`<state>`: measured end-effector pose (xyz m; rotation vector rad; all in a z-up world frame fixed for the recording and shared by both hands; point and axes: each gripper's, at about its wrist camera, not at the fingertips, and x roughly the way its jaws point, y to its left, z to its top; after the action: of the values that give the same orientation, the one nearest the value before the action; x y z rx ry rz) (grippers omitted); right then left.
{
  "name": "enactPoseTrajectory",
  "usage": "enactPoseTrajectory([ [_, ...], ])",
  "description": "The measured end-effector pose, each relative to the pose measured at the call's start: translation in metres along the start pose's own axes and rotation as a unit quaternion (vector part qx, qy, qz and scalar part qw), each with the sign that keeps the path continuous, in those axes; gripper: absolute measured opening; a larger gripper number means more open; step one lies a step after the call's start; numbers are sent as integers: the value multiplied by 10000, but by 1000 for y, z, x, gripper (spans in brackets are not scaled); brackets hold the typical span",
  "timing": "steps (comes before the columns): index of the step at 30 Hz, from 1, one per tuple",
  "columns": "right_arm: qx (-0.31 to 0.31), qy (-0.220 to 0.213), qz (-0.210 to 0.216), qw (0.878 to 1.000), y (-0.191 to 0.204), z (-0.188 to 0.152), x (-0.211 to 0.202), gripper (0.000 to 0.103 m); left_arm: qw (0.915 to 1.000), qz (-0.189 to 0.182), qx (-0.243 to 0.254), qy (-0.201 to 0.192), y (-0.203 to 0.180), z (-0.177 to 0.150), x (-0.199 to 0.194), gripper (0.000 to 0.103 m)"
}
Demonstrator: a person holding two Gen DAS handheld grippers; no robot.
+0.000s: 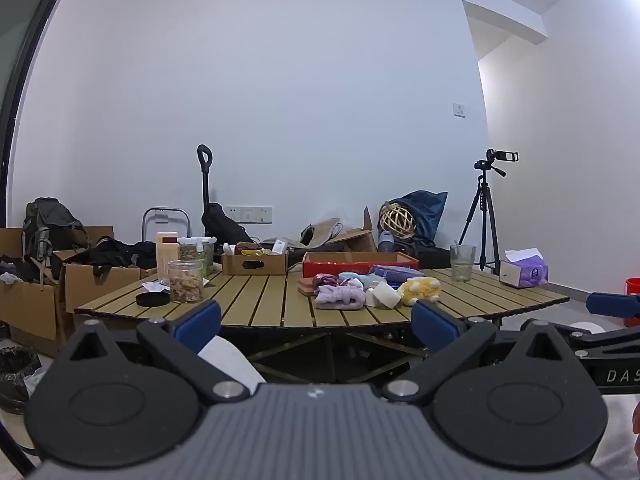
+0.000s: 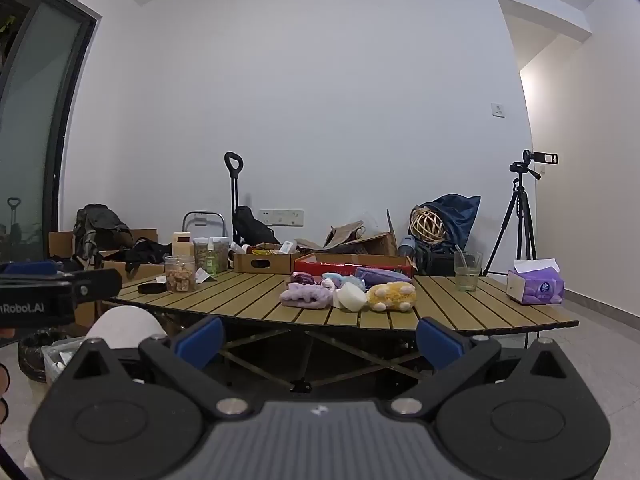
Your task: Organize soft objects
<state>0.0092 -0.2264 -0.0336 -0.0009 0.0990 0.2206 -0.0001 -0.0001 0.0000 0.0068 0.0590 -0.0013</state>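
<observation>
Both grippers hung short of the bench (image 1: 256, 300), level with its near edge and holding nothing. The left gripper (image 1: 316, 322) had its blue pads spread wide apart, and so did the right gripper (image 2: 318, 334).

The soft objects lay bunched at the middle of each frame, just in front of the red box (image 1: 356, 266): from the left a lilac plush cloth (image 1: 339, 298), a white foam block (image 1: 383, 295) touching it, then a yellow plush toy (image 1: 420, 290). Smaller pastel pieces sat behind them, too crowded to sort out.

The step in hand looked like the approach. It would go best by rising above the slats and coming in over the near edge, taking an outer piece first so neighbours are not dragged along.

At the left of the frame an open jar (image 1: 185, 280) and its black lid (image 1: 152, 299) stood well apart from the pile. To the right, a glass (image 1: 463, 262) and a tissue box (image 1: 524, 271) flanked the right gripper's path.
</observation>
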Motion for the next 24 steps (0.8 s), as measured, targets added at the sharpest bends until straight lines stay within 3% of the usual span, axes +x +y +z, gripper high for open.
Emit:
enactPoseTrajectory([
  [24,115,68,68,9999,-5,0,3,103,9999,-68,134,-29,-5,3,2,103],
])
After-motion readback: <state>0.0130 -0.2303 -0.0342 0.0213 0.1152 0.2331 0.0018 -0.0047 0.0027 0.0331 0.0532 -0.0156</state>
